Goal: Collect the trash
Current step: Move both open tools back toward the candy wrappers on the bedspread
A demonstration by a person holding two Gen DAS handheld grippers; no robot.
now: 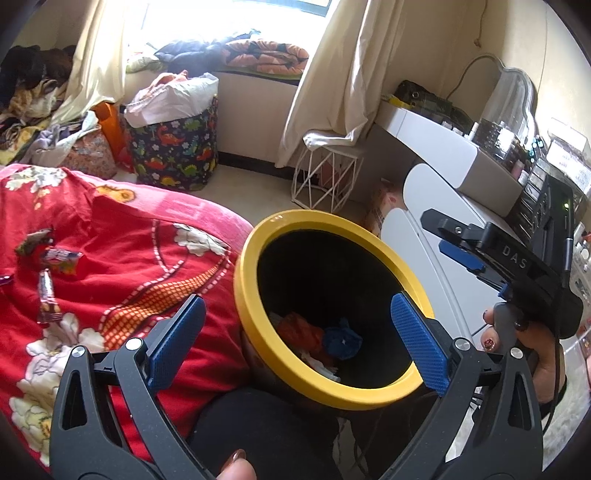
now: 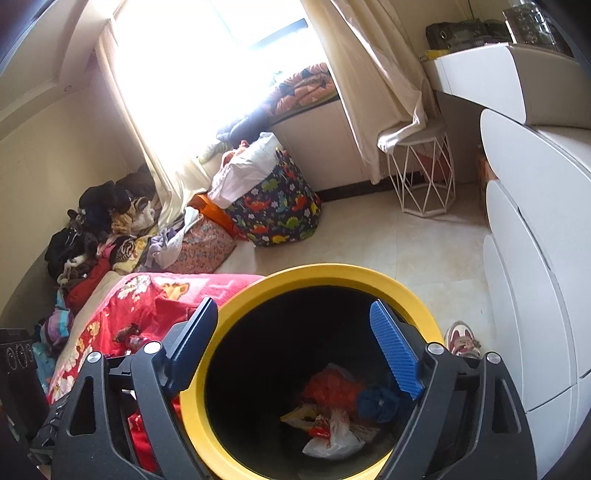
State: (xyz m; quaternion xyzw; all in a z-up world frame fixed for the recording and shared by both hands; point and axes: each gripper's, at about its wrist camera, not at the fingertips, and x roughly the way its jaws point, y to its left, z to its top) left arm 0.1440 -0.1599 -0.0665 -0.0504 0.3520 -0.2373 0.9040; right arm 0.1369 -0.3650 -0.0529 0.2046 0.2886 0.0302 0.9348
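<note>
Trash point(image 2: 332, 410) lies at the bottom of the yellow-rimmed bin point(image 1: 258, 332); both grippers, left point(image 1: 299, 343) and right point(image 2: 295, 354), hover above it, fingers wide and empty. More wrappers point(image 1: 50, 280) wait on the bed point(image 1: 122, 236) beside the bin.

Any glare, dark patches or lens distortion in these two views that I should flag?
Left wrist: the window is blown out white; the yellow-rimmed bin is nearly black inside. Right wrist: window glare washes over the curtain; fisheye bends the white cabinet.
</note>
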